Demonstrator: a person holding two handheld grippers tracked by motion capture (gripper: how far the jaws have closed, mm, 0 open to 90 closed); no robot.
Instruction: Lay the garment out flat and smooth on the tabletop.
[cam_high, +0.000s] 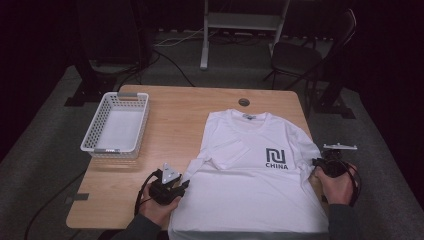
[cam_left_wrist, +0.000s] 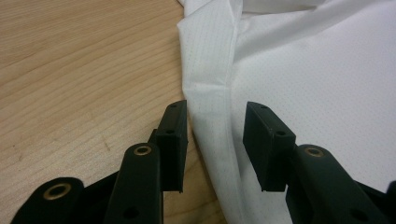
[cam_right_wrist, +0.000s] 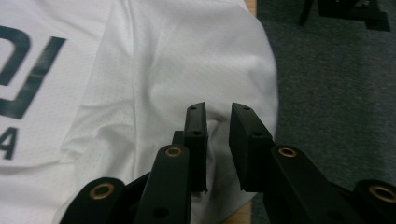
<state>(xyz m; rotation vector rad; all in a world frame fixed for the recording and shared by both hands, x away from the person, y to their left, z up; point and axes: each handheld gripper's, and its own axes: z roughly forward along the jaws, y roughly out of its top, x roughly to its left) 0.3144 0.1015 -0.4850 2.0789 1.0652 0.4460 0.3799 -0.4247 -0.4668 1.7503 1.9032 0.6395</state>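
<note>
A white short-sleeved T-shirt of fine dotted mesh fabric (cam_high: 250, 180) lies flat and face up on the right half of the light wooden desk (cam_high: 180, 115), collar away from the person and hem at the near edge. A dark square logo with the word CHINA under it is printed on the chest toward the shirt's right-hand side as seen from above. The sleeve on the left of the high view is folded in over the chest, a white rectangle lying on the front; the other sleeve reaches the desk's right edge and hangs a little over it.

The left gripper (cam_left_wrist: 215, 140) rests at the shirt's left side seam. Its fingers stand well apart, one on the bare wood and one over the cloth, with the folded seam edge between them and not pinched. The right gripper (cam_right_wrist: 218, 144) sits at the right sleeve. Its fingers are drawn to a narrow gap with a ridge of sleeve fabric rising into it; whether the pads actually press the cloth cannot be told.

A white plastic latticed basket (cam_high: 116, 125) stands at the desk's far left corner, well apart from the shirt. The desk has a small round cable hole at its far edge. Around it lies grey carpet, with a dark folding chair (cam_high: 305, 50) and a pale metal stand beyond in a dim room.
</note>
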